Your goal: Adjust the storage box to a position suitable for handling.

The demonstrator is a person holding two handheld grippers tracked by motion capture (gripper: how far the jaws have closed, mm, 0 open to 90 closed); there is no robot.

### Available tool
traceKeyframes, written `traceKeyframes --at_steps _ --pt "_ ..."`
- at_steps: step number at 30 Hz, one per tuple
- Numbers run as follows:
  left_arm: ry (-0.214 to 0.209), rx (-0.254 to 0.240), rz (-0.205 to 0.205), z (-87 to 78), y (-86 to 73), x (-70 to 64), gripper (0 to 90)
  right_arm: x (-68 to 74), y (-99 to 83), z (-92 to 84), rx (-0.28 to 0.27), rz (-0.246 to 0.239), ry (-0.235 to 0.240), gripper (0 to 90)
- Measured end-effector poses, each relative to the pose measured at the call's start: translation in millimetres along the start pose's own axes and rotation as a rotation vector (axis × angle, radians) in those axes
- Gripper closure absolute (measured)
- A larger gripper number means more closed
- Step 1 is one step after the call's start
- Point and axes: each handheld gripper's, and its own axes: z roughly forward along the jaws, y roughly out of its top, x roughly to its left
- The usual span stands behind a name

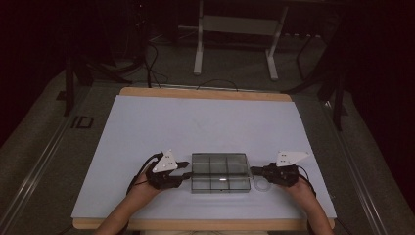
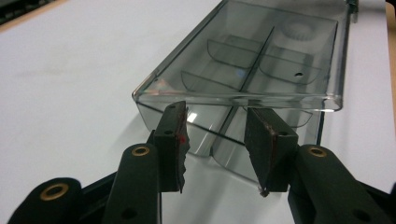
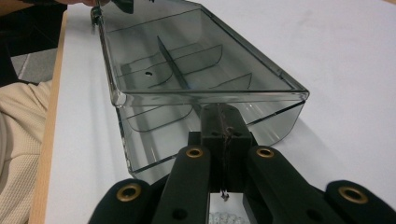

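A smoky clear plastic box (image 1: 220, 172) with inner dividers lies near the table's front edge, its compartments looking bare. My left gripper (image 1: 186, 170) is at its left end. In the left gripper view the left gripper (image 2: 215, 114) stands open, its pads (image 2: 173, 135) apart just short of the box (image 2: 261, 60) end wall, gripping nothing. My right gripper (image 1: 253, 171) is at the box's right end. In the right gripper view the right gripper (image 3: 224, 112) is shut, pads together, its tip against the box (image 3: 187, 60) end wall.
A small clear ridged ring (image 1: 262, 186) lies on the white sheet (image 1: 195, 122) beside the box's front right corner, under the right gripper. The sheet covers a wooden table (image 1: 205, 93). A sleeve (image 3: 18, 140) hangs off the table's near edge.
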Motion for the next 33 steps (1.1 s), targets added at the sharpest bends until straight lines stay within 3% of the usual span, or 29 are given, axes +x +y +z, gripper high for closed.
traceKeyframes --at_steps 6,12,17,22,33 --pt "-0.003 -0.001 0.005 2.9 1.0 -1.4 59.7 0.3 -0.2 1.1 0.002 0.000 -0.006 89.1" --pt "-0.007 -0.023 0.012 2.8 0.8 -0.6 62.7 -1.0 -3.7 6.9 0.025 0.037 -0.042 71.1" --pt "0.002 -0.024 0.031 3.7 0.8 -0.1 65.7 2.0 -4.0 9.5 0.026 0.000 -0.086 66.9" --pt "-0.001 -0.017 0.030 4.3 2.5 2.1 66.3 2.2 -1.4 6.7 -0.006 -0.036 -0.128 65.9" --pt "0.012 -0.042 0.024 6.2 8.0 8.5 66.3 1.0 7.3 7.8 -0.036 -0.083 -0.125 67.9"
